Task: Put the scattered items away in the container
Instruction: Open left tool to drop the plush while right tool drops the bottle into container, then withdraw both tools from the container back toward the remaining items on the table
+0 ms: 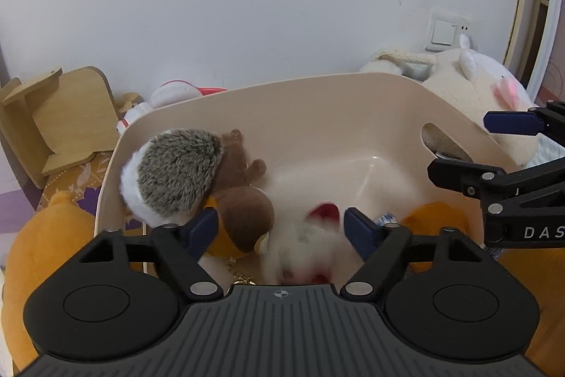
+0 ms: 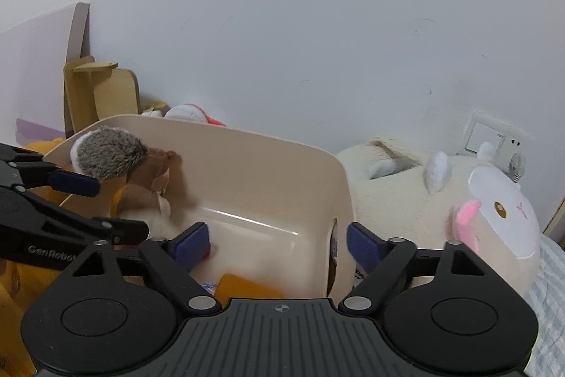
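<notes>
A beige plastic bin (image 1: 335, 122) (image 2: 265, 172) holds a grey-and-white hedgehog plush (image 1: 176, 168) (image 2: 109, 158), a brown bear plush (image 1: 243, 200) (image 2: 155, 172) and an orange item (image 1: 438, 218) (image 2: 243, 287). My left gripper (image 1: 282, 225) (image 2: 106, 207) hangs open over the bin's near left part. A blurred white plush with red patches (image 1: 303, 246) shows between and below its blue pads, untouched by them. My right gripper (image 2: 277, 244) (image 1: 473, 147) is open above the bin's right wall, with nothing in it.
A large cream plush with a pink ear (image 1: 469, 87) (image 2: 441, 200) lies right of the bin. An orange plush (image 1: 46, 235) sits left of it. A wooden stand (image 1: 67, 119) (image 2: 99, 90) and a white-and-red plush (image 1: 176, 90) stand by the white wall behind.
</notes>
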A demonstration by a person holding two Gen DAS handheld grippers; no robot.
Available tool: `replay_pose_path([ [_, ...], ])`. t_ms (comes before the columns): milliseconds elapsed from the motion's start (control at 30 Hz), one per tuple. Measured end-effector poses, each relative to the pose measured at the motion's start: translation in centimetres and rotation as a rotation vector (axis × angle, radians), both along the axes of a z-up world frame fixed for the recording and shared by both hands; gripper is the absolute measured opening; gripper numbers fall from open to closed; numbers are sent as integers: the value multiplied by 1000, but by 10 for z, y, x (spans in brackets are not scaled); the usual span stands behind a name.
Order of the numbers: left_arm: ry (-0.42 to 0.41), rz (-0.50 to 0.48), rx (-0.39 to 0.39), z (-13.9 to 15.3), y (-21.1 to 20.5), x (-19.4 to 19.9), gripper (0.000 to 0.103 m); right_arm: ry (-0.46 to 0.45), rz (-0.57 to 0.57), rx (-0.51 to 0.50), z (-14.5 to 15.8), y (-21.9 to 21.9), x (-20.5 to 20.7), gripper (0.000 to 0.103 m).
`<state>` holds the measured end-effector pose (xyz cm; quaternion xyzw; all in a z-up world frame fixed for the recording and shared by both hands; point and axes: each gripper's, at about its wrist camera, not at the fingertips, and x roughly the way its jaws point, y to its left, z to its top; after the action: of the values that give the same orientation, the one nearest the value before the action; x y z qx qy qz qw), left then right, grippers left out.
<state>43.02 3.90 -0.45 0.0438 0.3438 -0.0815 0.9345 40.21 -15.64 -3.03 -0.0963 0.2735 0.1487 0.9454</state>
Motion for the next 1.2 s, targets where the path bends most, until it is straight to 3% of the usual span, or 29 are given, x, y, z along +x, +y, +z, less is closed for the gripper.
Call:
replay_pose_path([
  [100, 11, 7, -9, 3, 0, -3, 84, -11, -12, 19, 4, -5, -2, 103],
  [500, 24, 25, -54, 18, 4, -39, 86, -62, -15, 0, 26, -12, -40, 103],
  [900, -49, 47, -86, 46, 22, -111, 87, -122, -31, 30, 47, -34, -104, 103],
  [1200, -26, 79, -131, 30, 33, -162, 87, -130, -37, 34, 36, -53, -154, 103],
])
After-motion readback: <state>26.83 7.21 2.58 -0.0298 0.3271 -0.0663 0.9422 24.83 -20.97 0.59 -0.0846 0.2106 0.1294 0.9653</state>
